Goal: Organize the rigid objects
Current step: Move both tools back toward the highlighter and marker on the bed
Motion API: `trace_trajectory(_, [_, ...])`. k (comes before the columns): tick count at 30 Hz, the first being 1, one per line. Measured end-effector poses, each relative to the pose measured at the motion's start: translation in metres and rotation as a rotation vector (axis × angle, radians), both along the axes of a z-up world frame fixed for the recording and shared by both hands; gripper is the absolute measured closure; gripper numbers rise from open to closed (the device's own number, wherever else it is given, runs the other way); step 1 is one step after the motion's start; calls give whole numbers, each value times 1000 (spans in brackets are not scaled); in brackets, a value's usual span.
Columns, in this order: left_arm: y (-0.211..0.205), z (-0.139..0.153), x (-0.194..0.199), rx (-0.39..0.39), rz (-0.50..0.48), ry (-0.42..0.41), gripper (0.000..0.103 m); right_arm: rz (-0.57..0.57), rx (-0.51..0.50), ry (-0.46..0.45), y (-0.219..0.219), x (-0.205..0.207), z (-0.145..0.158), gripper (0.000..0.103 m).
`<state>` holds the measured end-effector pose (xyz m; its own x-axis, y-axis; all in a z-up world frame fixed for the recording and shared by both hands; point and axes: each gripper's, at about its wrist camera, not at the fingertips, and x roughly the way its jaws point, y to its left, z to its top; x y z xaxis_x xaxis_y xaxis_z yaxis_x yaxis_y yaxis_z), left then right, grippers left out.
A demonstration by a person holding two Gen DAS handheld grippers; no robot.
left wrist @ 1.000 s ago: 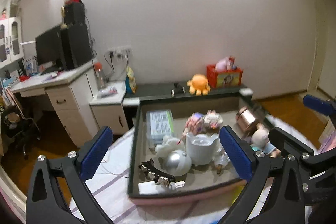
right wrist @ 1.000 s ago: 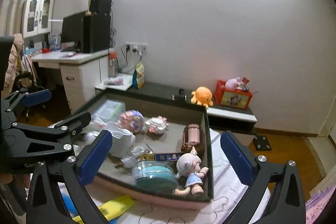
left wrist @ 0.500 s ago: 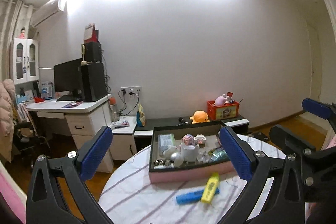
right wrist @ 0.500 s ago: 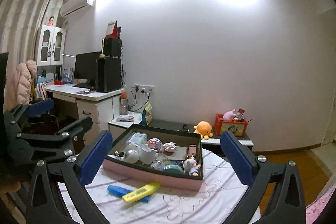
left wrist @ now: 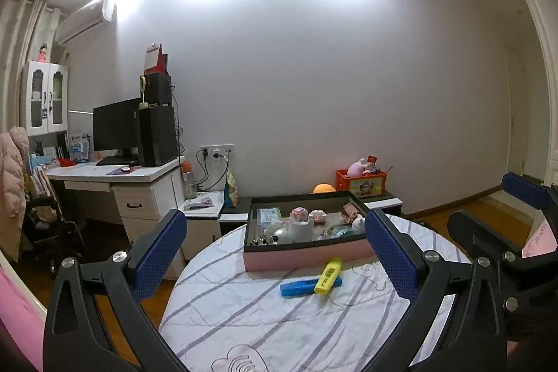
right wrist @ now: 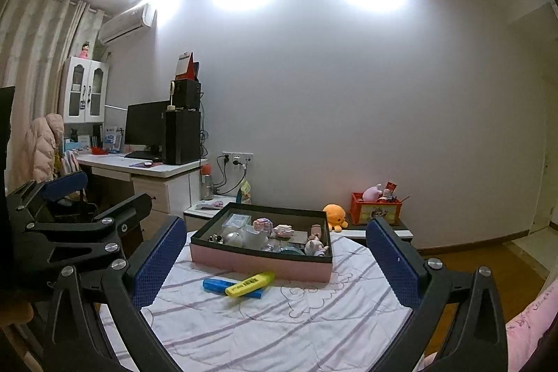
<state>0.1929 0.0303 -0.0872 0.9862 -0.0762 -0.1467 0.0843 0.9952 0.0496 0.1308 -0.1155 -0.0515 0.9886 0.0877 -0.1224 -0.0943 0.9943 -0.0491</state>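
Both grippers drawn back from pink box [left wrist: 307, 255], jaws spread wide, holding nothing

One pink box [left wrist: 307, 255] of trinkets, one yellow highlighter [left wrist: 329, 275], one blue highlighter [left wrist: 296, 287], two tools.

No text, brand, number or sign is legible in either view. The yellow highlighter [left wrist: 327, 275] at lower centre of the left wrist view carries dark print along its barrel, too small to read; the same print shows in the right wrist view [right wrist: 249, 283], also unreadable. The red box [right wrist: 376, 213] at right of centre bears a cartoon picture panel, with no readable lettering.
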Motion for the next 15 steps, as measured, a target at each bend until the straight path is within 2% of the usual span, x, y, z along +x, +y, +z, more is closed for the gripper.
trace_trajectory(8, [-2, -13, 0, 2, -5, 49, 0, -6, 7, 42, -3, -5, -12, 0])
trace_trajectory(15, [0, -48, 21, 17, 2, 178, 0, 5, 2, 136, -1, 10, -39, 0])
